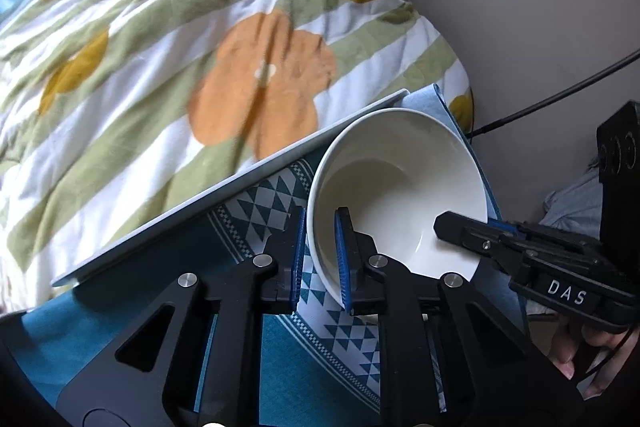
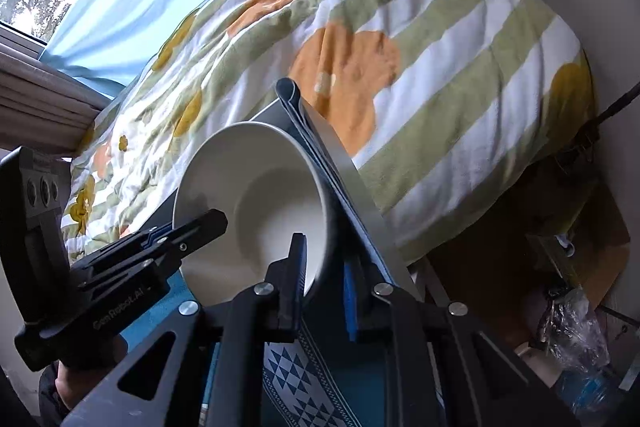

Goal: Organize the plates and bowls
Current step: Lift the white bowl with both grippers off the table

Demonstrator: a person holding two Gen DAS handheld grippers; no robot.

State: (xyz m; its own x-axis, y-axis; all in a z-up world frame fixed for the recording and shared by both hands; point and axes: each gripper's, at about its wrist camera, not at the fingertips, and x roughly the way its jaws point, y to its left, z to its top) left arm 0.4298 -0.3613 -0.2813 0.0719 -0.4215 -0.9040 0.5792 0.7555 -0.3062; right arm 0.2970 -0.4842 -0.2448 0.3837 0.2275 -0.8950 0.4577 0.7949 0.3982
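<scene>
You've got both the left gripper point(image 1: 322, 259) and right gripper point(image 2: 326, 287) pinching opposite rims of the white bowl point(image 1: 400, 187) on the patterned mat point(image 1: 280, 347), so next lift evenly.

There are one white bowl point(image 1: 400, 187), two grippers, the left gripper point(image 1: 320, 251) and the right gripper point(image 2: 326, 279), one patterned blue mat point(image 1: 264, 211), one flowered quilt point(image 1: 180, 47) and one plastic bottle point(image 2: 580, 383).
</scene>
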